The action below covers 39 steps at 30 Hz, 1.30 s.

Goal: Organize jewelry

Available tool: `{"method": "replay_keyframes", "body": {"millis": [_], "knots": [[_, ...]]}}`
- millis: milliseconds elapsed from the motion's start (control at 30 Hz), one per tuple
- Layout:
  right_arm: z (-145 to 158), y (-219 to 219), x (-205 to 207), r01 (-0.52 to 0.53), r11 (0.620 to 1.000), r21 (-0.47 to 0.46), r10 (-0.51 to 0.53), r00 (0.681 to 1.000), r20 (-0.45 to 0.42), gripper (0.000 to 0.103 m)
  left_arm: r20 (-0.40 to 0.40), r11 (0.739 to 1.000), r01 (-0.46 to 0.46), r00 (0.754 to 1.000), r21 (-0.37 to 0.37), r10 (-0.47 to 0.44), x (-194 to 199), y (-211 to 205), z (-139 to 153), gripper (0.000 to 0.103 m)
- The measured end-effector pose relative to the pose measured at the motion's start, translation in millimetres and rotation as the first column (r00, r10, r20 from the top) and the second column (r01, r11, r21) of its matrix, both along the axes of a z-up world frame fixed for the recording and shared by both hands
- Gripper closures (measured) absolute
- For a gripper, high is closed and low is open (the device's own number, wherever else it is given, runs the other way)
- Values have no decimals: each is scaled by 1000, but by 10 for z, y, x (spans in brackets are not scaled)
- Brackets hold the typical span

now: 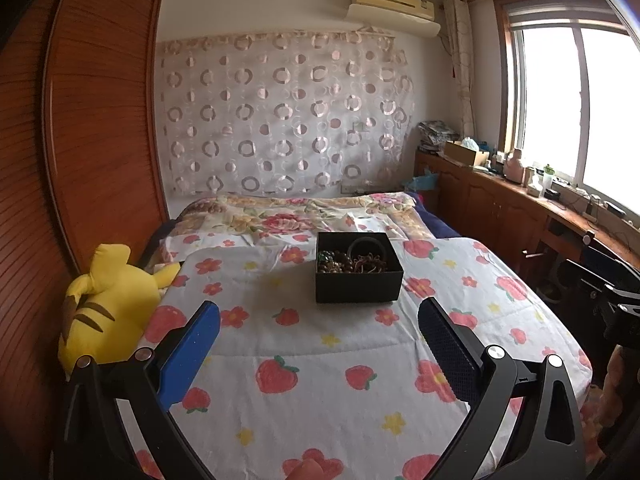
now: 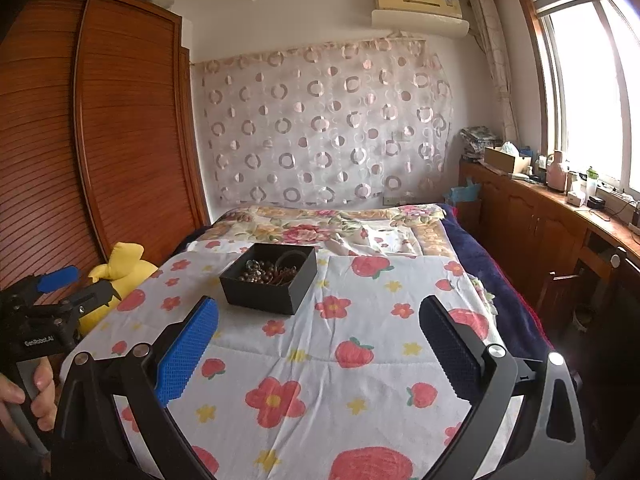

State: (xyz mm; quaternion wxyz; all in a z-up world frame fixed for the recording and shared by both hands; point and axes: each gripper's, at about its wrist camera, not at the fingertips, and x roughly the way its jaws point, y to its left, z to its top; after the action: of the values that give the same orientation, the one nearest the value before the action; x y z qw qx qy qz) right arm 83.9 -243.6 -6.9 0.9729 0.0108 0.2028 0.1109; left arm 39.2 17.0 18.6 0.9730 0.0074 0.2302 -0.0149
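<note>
A black open box stands on the strawberry-print bed cover, a little ahead of both grippers. It holds jewelry: bead strings, tangled thin bands and a dark bangle. My left gripper is open and empty, with its blue and black fingers short of the box. In the right wrist view the box lies ahead to the left with the jewelry inside. My right gripper is wide open with nothing between its fingers. The left gripper shows at the left edge, held by a hand.
A yellow plush toy lies at the bed's left edge against a wooden wardrobe. A folded floral quilt covers the far end of the bed. A cluttered wooden cabinet runs under the window on the right.
</note>
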Motion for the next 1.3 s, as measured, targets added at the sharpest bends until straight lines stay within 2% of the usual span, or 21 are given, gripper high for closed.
{"method": "replay_keyframes", "body": {"millis": [1300], "knots": [[-25, 124, -31, -20, 1000, 0, 20, 1000, -10, 2, 11, 1000, 2, 1000, -1, -2, -51, 6, 51, 7]]}}
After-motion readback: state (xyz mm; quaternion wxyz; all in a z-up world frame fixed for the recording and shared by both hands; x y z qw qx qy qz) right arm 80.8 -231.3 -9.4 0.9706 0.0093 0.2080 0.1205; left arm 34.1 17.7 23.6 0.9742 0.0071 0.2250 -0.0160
